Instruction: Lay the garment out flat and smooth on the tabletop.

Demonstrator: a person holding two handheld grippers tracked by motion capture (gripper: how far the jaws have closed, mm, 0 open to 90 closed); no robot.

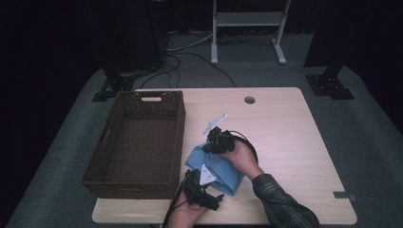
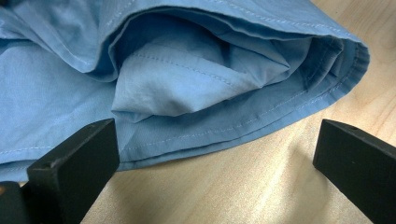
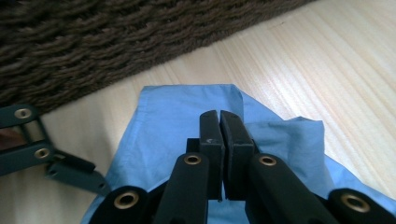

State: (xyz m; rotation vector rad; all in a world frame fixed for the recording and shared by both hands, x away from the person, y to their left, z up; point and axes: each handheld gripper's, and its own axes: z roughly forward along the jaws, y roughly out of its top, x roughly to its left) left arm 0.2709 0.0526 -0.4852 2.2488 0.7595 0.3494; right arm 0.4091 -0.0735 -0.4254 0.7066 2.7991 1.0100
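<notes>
A blue cloth lies folded and bunched on the wooden table, just right of the basket. My right gripper is at the cloth's far edge. In the right gripper view its jaws are pressed together with the blue cloth running in under the tips, so it appears pinched. My left gripper is at the cloth's near edge. In the left gripper view its jaws stand wide apart, with the folded hem of the cloth lying ahead of them, untouched.
A dark brown wicker basket stands on the left half of the table, and its wall is close behind the cloth. A cable hole sits near the table's far edge. A white stand is on the floor beyond.
</notes>
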